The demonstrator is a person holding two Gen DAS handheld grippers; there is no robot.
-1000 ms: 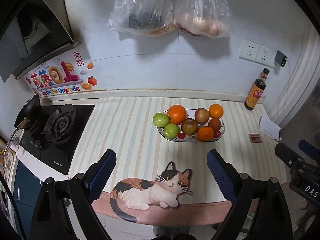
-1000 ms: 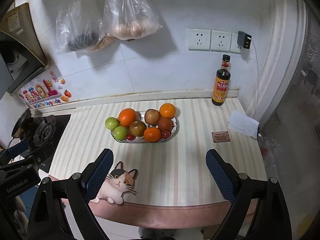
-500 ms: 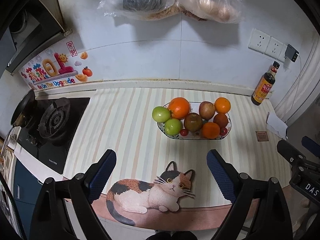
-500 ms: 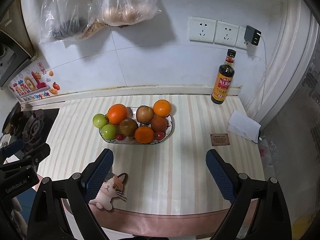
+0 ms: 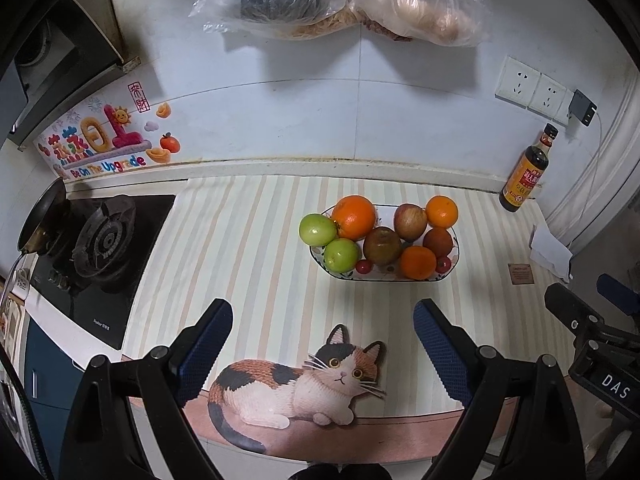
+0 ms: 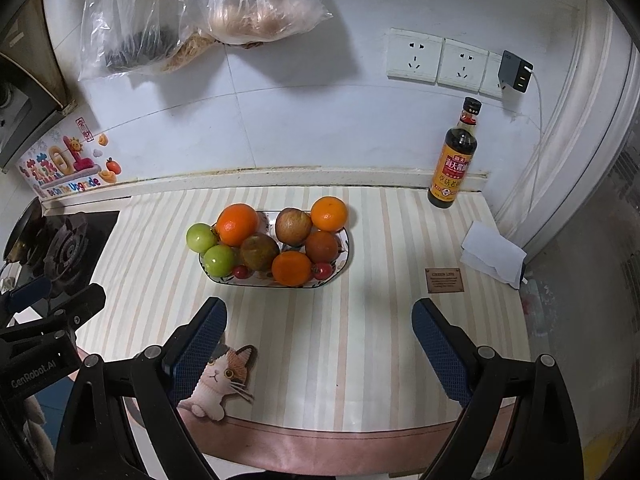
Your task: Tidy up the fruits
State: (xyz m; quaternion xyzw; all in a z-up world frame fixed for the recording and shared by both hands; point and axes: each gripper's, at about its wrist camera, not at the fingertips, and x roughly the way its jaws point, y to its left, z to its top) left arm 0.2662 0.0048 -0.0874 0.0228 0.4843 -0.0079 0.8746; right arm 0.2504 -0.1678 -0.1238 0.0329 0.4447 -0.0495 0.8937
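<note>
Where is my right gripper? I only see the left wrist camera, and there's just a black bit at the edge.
Observer: The right gripper is over the counter with its jaws wide open and nothing between them. The oval white fruit bowl lies ahead of it.
Operator: What does the little brown card say?
Observer: The small brown card reads GREEN LIFE.
Operator: Is anything written on my left gripper?
Observer: Yes. From the right wrist, the black body of the left gripper shows GenRobot.AI.

Wall sticker (image 5: pixel 96 148): "Be On The Upgrade" (colourful).
</note>
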